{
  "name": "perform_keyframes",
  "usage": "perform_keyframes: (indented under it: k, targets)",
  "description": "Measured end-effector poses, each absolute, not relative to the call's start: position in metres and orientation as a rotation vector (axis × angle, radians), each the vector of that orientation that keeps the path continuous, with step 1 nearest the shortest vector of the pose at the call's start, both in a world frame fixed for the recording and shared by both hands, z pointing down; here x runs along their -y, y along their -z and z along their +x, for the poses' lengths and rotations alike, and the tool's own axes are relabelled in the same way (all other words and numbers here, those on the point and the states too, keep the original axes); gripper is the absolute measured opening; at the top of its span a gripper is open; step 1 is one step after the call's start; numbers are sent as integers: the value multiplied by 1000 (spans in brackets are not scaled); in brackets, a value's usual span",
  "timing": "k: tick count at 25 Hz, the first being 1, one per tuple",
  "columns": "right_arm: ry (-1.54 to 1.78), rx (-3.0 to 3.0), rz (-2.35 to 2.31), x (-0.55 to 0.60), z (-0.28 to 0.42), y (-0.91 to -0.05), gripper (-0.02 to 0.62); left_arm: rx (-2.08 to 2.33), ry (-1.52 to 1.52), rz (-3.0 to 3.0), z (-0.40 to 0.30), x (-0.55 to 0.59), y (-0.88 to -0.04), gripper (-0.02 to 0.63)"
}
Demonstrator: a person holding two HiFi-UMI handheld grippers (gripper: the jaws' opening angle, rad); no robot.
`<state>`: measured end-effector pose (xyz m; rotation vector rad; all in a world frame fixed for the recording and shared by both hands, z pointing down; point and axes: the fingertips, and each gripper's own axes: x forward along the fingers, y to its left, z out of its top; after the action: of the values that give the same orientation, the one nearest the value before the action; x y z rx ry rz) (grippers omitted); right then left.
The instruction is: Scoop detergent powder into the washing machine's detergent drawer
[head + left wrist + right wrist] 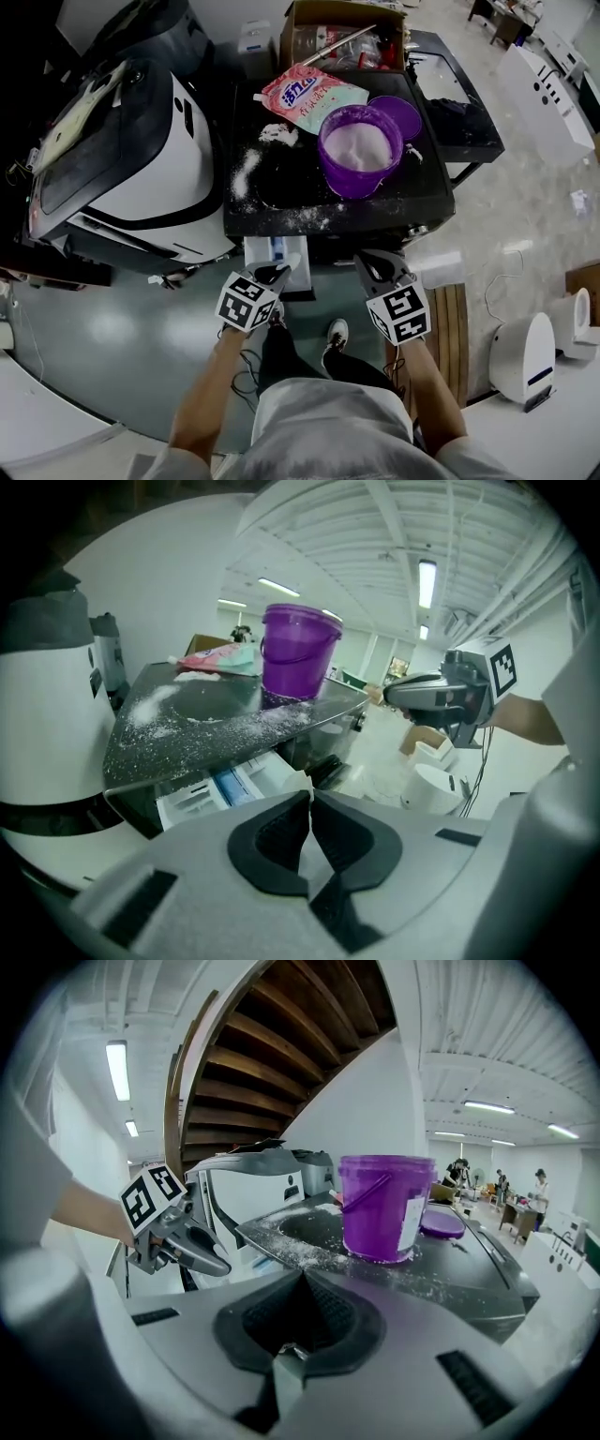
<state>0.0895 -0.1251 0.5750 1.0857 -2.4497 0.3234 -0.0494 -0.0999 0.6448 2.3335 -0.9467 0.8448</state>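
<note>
Apparently no scooping under way: both grippers empty, no scoop visible.
Left gripper [279,272] and right gripper [369,261] jaws pressed together off the washer top's [375,214] front edge; open purple powder bucket [361,150] mid-top; detergent drawer [262,248] pulled out below, fill unclear.

We note a big open test hall, lab-like rather than a home. Overhead runs a white ribbed ceiling [375,536] with tube lights [427,578], and on the left rises the underside of a wooden stair [272,1044]. The washing machine [300,192] stands out in the open on a glossy grey floor [122,328], with a second white-and-black appliance [141,159] just beside it on the left. White devices [525,356] sit on the floor at the right, a cardboard box [342,28] lies on the far side, and people [459,1174] stand far off.
</note>
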Motion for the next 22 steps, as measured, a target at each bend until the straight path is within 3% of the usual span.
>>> perform_keyframes:
  k: [22]
  targets:
    - [-349, 2443, 1140, 117, 115, -573, -2, 843, -1404, 2518, -37, 84, -673, 15]
